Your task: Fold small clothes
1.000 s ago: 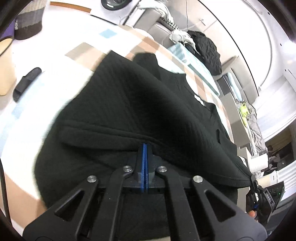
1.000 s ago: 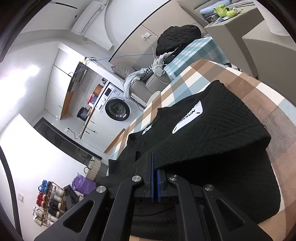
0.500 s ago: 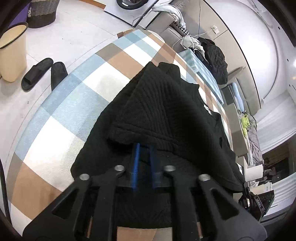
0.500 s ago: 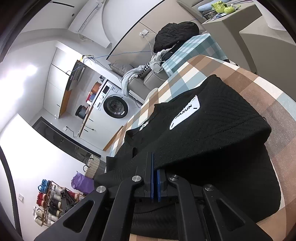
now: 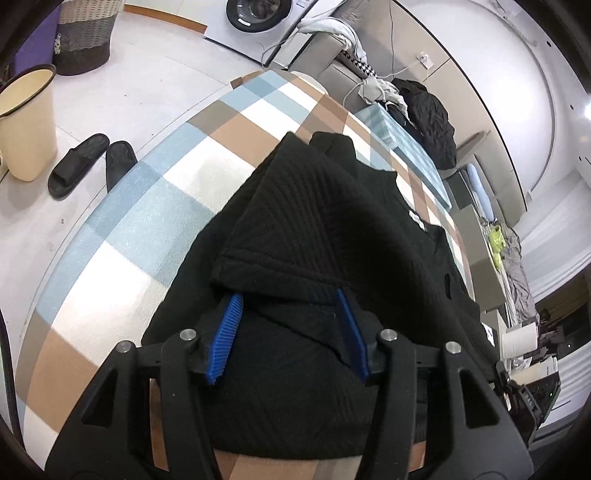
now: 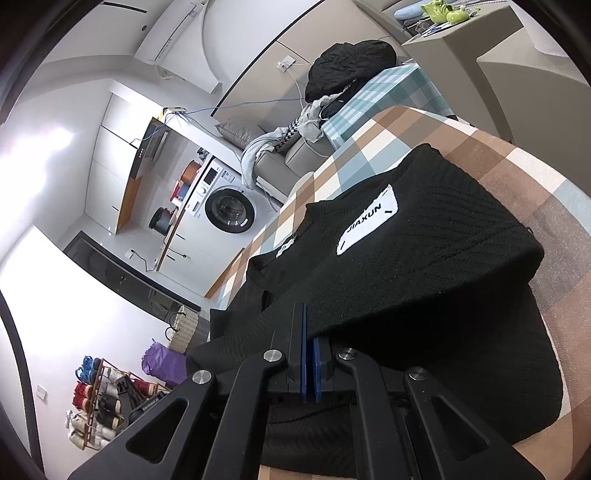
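Nearest the left wrist camera, the left gripper (image 5: 290, 314) stands wide apart, its ribbed blue pads (image 5: 226, 338) spread to either side of a folded hem and gripping nothing. Under it lies the black sweater (image 5: 332, 221), a thick knit with diagonal ribbing and a flat ribbed border, its lower part folded up over the body so the hem forms a soft ridge across the gripper's mouth. In the right wrist view the right gripper (image 6: 308, 328) is pinched nearly closed on the sweater (image 6: 424, 258) edge, blue pads almost touching with the knit between them. A white cloth patch (image 6: 369, 223) lettered JIAXUN sits on the folded upper layer. The garment rests on the tabletop (image 5: 140, 206), covered in a checked cloth of pale blue, white, tan and brown squares.

Beyond the tabletop edge, on the pale floor, a pair of black slippers (image 5: 88, 162) lies beside a cream plastic bin (image 5: 26, 122); what it holds cannot be seen. Farther off stands a woven basket (image 5: 85, 33) banded in grey and dark tones, contents hidden. A white front-loading washing machine (image 6: 225, 210) sits against the wall, and a wire shoe rack (image 6: 99, 398) holds several pairs of shoes. A crumpled black garment (image 6: 351, 64) is heaped on a teal checked surface.
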Demonstrator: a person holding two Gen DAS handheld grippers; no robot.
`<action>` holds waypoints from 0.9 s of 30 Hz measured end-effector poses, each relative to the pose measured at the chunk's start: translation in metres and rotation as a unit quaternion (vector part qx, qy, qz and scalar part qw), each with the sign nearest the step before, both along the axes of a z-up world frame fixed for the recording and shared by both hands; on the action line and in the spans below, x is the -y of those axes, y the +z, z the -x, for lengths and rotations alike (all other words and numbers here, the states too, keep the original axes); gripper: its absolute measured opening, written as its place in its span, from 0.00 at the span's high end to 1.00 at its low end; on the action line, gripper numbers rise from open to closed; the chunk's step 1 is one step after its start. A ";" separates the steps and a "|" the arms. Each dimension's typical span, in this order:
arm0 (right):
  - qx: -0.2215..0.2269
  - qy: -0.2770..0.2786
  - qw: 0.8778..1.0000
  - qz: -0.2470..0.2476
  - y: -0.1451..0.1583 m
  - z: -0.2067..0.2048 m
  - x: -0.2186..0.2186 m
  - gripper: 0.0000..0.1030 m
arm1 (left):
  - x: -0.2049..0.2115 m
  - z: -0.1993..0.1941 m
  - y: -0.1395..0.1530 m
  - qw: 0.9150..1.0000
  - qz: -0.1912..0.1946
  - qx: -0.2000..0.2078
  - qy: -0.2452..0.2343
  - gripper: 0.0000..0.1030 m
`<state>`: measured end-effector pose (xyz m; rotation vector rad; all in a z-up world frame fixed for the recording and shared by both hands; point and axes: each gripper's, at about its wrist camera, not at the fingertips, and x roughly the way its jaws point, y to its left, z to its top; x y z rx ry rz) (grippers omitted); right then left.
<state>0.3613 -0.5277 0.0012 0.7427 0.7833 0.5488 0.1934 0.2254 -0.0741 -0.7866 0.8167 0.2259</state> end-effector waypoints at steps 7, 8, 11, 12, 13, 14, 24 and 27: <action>-0.001 0.001 1.000 0.001 -0.002 0.002 0.001 0.97 | -0.011 -0.019 -0.005 0.999 0.005 0.010 0.033 0.96; -0.002 0.000 1.000 0.002 -0.002 0.002 0.001 0.97 | -0.013 -0.020 -0.005 0.999 0.008 0.013 0.033 1.00; -0.003 0.002 1.000 0.003 -0.002 0.003 0.002 0.97 | -0.015 -0.014 0.002 0.999 0.007 0.030 0.031 1.00; -0.001 0.002 1.000 0.002 -0.001 0.004 0.003 0.97 | -0.016 -0.009 0.006 0.999 0.004 0.037 0.031 1.00; -0.001 0.003 1.000 0.002 0.000 0.004 0.002 0.97 | -0.018 -0.003 0.011 0.999 0.005 0.043 0.030 1.00; 0.000 0.004 1.000 0.001 0.001 0.005 0.003 0.97 | -0.021 0.002 0.015 0.998 0.007 0.048 0.031 1.00; -0.060 0.019 0.995 0.079 -0.024 0.016 0.006 0.91 | -0.027 0.027 -0.002 1.000 0.019 0.007 0.019 0.99; -0.055 0.001 0.993 0.104 -0.018 0.028 0.024 0.84 | -0.026 0.030 -0.009 1.000 0.019 -0.004 0.013 0.91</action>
